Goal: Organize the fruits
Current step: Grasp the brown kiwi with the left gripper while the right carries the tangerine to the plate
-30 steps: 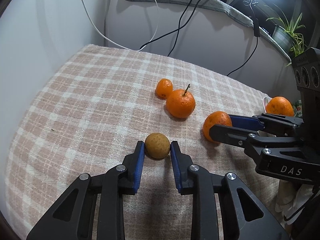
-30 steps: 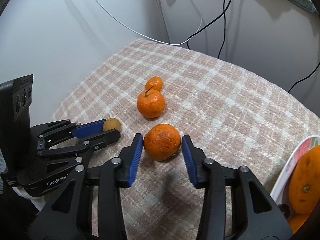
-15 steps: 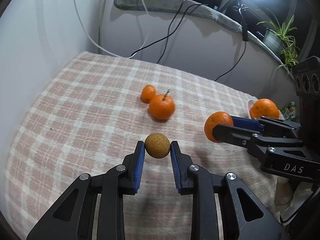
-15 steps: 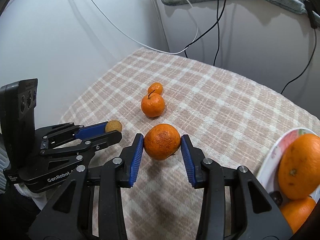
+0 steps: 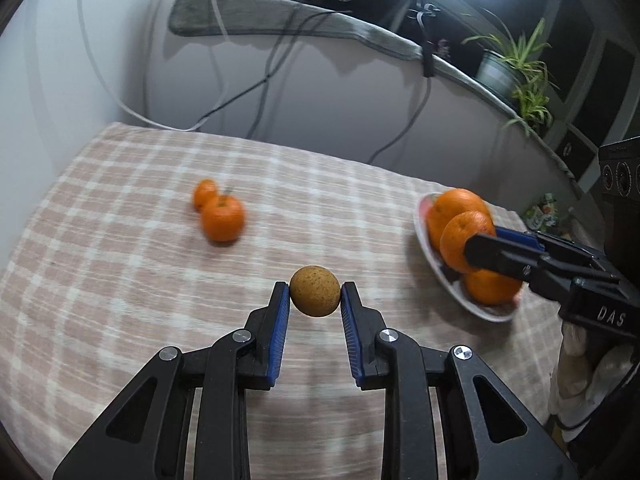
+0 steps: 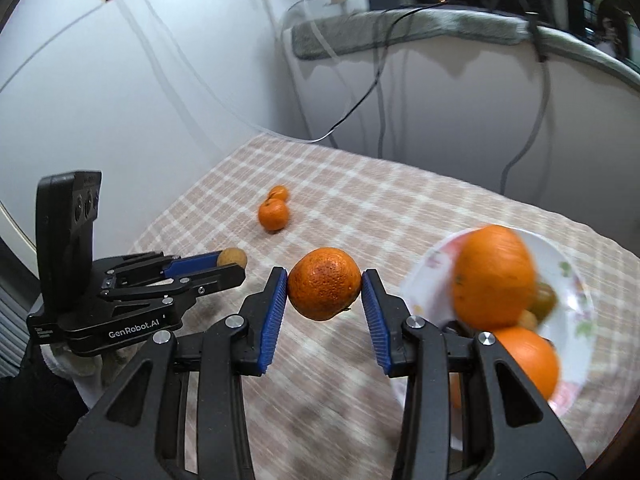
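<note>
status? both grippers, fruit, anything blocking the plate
Left gripper shut on brown fruit, airborne. Right gripper shut on mandarin, beside plate. Two mandarins remain on cloth. Nothing blocking.

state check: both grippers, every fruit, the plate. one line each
left gripper: shut on the small brown fruit, held above the cloth
small brown fruit: gripped, lifted
right gripper: shut on the mandarin
mandarin: gripped, lifted, near the plate
plate: on the cloth, holding oranges
oranges on plate: piled, blurred
two loose oranges: on the cloth, touching, ungripped
checked cloth: spread flat
</note>
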Demonstrator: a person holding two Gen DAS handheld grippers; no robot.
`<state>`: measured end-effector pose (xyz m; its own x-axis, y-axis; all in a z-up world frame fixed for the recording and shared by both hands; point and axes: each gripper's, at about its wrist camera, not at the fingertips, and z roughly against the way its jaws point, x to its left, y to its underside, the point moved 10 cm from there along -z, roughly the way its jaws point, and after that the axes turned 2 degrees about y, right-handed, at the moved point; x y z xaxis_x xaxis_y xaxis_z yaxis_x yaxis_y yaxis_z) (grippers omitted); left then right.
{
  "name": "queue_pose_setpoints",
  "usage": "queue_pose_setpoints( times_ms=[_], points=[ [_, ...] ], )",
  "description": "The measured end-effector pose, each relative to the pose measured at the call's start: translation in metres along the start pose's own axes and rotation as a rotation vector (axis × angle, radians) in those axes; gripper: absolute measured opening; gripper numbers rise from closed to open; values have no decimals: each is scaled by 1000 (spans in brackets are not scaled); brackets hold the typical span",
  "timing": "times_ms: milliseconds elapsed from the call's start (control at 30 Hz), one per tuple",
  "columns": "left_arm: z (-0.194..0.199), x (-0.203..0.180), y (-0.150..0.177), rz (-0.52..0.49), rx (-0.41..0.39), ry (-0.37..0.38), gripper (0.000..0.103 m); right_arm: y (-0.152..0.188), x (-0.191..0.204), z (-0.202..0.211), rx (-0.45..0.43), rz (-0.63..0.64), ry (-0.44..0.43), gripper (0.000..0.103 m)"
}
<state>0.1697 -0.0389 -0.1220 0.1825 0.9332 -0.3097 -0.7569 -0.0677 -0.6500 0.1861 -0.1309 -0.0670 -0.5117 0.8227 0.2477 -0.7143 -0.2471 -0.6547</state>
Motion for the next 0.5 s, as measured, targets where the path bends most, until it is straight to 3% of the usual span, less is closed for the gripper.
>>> queue_pose_setpoints(
  times_ms=[500],
  points=[
    [-32,-93,8,-131,63,114,24,16,-98,75,-94,-152,130,40]
  ],
)
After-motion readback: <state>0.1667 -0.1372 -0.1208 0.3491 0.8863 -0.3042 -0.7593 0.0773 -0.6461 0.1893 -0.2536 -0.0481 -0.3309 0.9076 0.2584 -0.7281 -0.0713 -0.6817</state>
